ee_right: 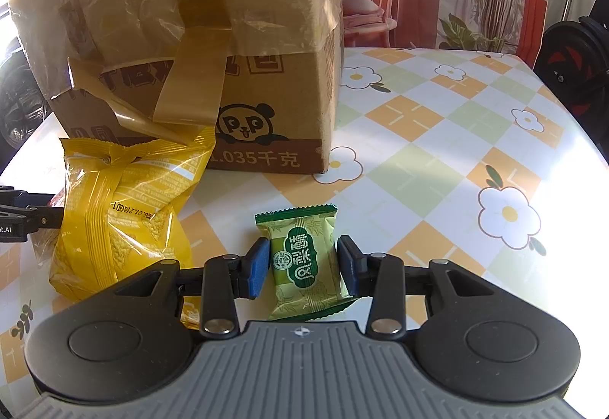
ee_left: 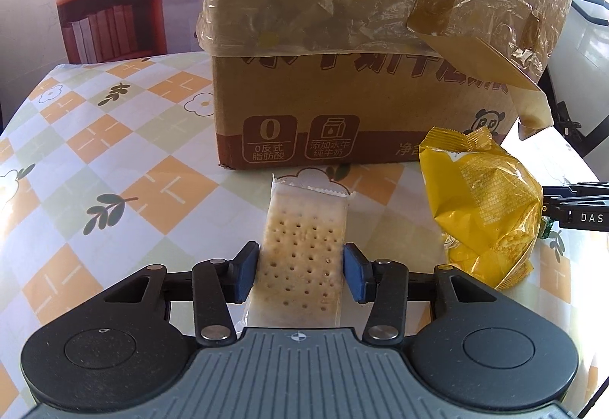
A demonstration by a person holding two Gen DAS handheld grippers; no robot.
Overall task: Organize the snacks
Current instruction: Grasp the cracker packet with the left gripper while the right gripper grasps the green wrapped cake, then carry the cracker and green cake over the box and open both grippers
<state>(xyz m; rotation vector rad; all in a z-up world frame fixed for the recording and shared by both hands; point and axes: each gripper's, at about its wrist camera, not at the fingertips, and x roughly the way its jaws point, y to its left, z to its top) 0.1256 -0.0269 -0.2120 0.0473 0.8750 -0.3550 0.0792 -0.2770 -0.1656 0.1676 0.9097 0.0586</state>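
1. We find the left gripper [ee_left: 300,272] clamped on the cracker packet [ee_left: 302,247] lying on the tabletop [ee_left: 114,167].
2. We find the right gripper [ee_right: 302,266] clamped on the green snack [ee_right: 304,263], before the cardboard box [ee_right: 266,87].

Box [ee_left: 342,106] top beyond frame
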